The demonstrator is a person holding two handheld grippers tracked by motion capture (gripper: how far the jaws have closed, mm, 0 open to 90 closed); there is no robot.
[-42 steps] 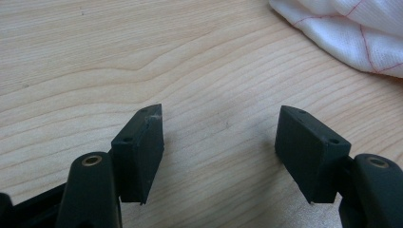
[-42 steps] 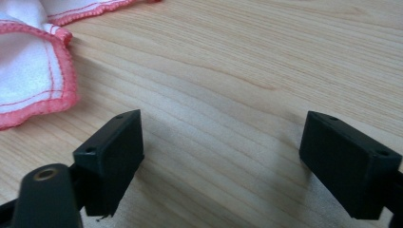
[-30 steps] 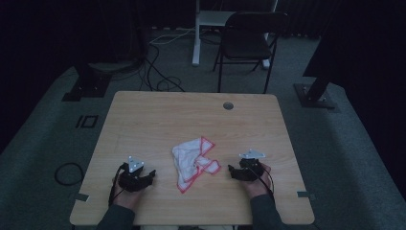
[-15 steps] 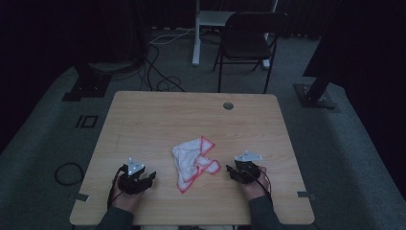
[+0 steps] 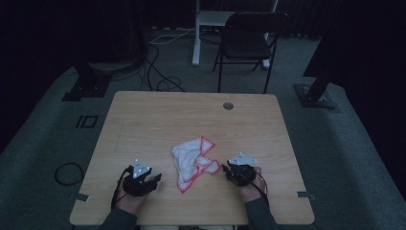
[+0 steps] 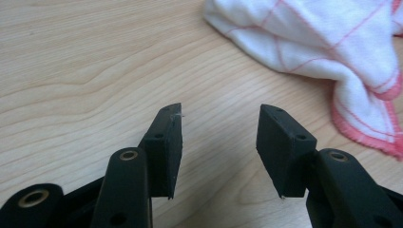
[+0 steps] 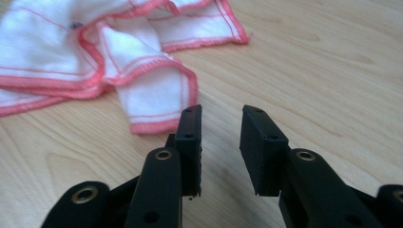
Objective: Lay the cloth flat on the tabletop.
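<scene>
A crumpled white cloth [image 5: 194,160] with red edging lies on the wooden table [image 5: 158,120], near its front middle. My left gripper [image 5: 155,178] rests on the table left of the cloth, a short gap away. In the left gripper view the cloth [image 6: 323,42] lies ahead to the right, and the gripper [image 6: 219,123] is open over bare wood. My right gripper [image 5: 224,168] points at the cloth's right corner. In the right gripper view it [image 7: 219,128] is open with a narrow gap, just short of the cloth [image 7: 95,52]. Both pairs of jaws have just been closing with nothing between them.
A round cable hole [image 5: 228,105] sits near the table's far edge. Beyond the table stand a black folding chair [image 5: 249,38] and a white desk leg [image 5: 196,33]. Cables [image 5: 158,81] and stand bases [image 5: 86,88] lie on the floor around it.
My right hand has shifted a little to the left, toward the cloth's corner. The left hand and the cloth have stayed where they were.
</scene>
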